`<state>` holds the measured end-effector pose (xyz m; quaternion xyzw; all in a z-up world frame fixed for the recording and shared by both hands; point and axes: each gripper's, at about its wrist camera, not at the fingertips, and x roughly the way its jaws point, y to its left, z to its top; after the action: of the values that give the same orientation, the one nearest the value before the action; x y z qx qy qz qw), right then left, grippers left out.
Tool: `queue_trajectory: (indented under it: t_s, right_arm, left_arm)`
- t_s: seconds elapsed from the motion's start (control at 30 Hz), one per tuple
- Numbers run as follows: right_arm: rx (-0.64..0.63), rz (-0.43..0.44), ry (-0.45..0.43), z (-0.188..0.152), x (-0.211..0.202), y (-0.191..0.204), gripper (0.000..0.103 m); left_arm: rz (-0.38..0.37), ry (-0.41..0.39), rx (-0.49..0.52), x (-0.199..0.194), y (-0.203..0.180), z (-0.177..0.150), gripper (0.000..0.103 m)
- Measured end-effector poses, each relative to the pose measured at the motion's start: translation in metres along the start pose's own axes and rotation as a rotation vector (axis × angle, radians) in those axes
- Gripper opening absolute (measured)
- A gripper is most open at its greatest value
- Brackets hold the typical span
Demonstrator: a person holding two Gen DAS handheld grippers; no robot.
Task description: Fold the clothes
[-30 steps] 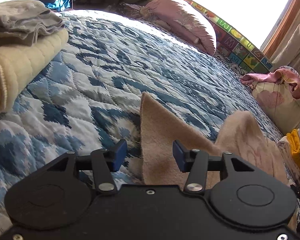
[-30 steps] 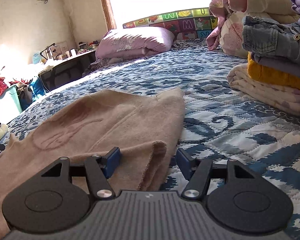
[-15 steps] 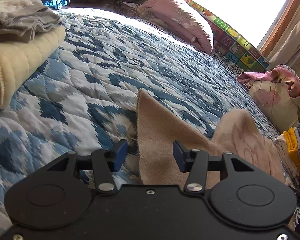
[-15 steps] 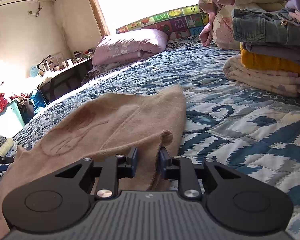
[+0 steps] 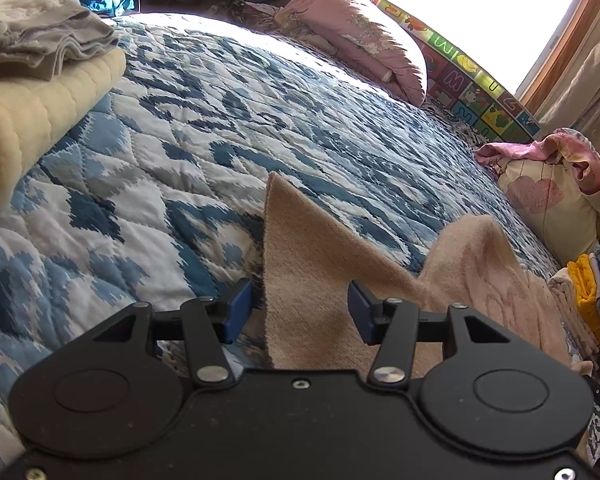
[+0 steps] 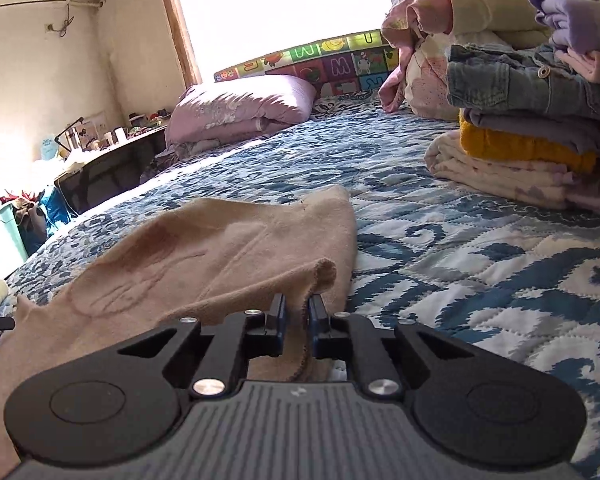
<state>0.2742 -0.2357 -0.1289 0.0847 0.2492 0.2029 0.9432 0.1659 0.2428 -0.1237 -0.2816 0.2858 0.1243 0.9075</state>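
Right wrist view first: the right gripper (image 6: 297, 320) has its two blue-padded jaws pinched nearly together on a raised fold of the tan garment (image 6: 204, 256), and the cloth edge runs straight down through the narrow gap between them. The rest of that garment spreads out to the left across the blue-and-white quilt (image 6: 480, 264), rumpled, with a faint embossed motif on its surface. Off to the right, well apart from the garment, sits a stack of folded clothes (image 6: 540, 132): a pale blanket at the bottom, mustard knit, lavender, then denim on top. A pink pillow (image 6: 240, 108) lies at the far end of the bed beneath the bright window (image 6: 280, 12), with a colourful alphabet mat (image 6: 340, 64) propped behind it.

Over to the left wrist camera: the left gripper (image 5: 300, 308) stands wide open, jaws spread, gripping nothing. A pointed corner of the tan garment (image 5: 320, 280) lies flat on the quilt (image 5: 180, 152) and reaches in between the open fingers, its left edge just beside the left pad. Further right the garment rises into a peak. At the far left, a cream folded blanket (image 5: 40, 108) carries a grey folded piece (image 5: 40, 40) on top, both well clear of the garment.
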Motion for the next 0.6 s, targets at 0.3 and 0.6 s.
queue_trajectory:
  t_s: [0.3,0.6]
  right_arm:
    - [0.221,0.053,0.048,-0.005,0.013,-0.031,0.016]
    - [0.205,0.047,-0.092,0.013,-0.032,-0.030,0.006]
  left_arm:
    - [0.008,0.001,0.018,0.000,-0.005,-0.004,0.051]
    - [0.027,-0.013,0.001,-0.003,-0.008,-0.004,0.052]
